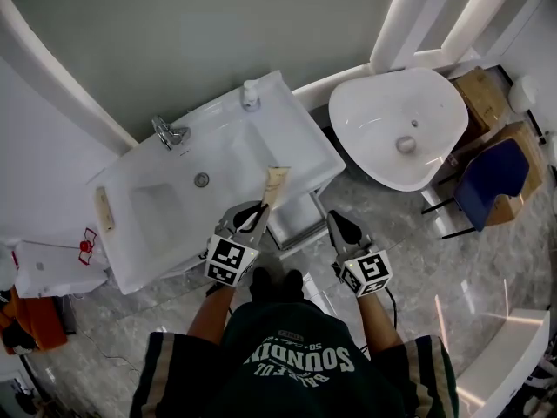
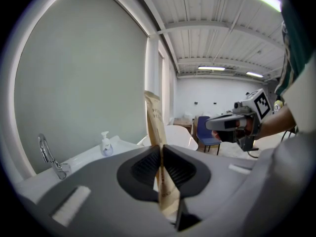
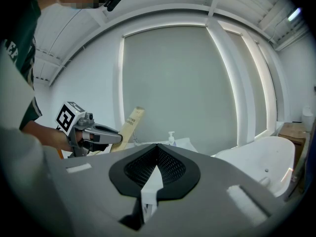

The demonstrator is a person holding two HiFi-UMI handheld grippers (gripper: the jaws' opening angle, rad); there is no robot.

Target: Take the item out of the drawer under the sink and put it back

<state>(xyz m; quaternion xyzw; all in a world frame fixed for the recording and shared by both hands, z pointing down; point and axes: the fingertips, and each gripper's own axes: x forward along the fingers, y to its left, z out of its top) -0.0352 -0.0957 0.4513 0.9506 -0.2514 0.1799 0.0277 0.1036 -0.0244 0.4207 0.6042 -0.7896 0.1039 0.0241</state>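
A flat beige packet (image 1: 275,185) with print on it stands nearly upright in my left gripper (image 1: 259,212), which is shut on its lower end, above the front edge of the white sink unit (image 1: 305,151). In the left gripper view the packet (image 2: 155,117) rises between the pads of the left gripper (image 2: 161,152). Below it the white drawer (image 1: 296,225) under the sink stands pulled out. My right gripper (image 1: 341,225) hangs to the right of the drawer, shut, holding nothing. The right gripper view shows the right gripper (image 3: 157,149) with its tips together, and the packet (image 3: 131,122) to its left.
On the sink unit are a chrome tap (image 1: 170,133), a soap pump bottle (image 1: 251,96) and a wooden strip (image 1: 104,209). A white tub (image 1: 400,129) stands to the right, with a blue chair (image 1: 492,181) and cardboard boxes (image 1: 483,94) beyond. The floor is grey marble.
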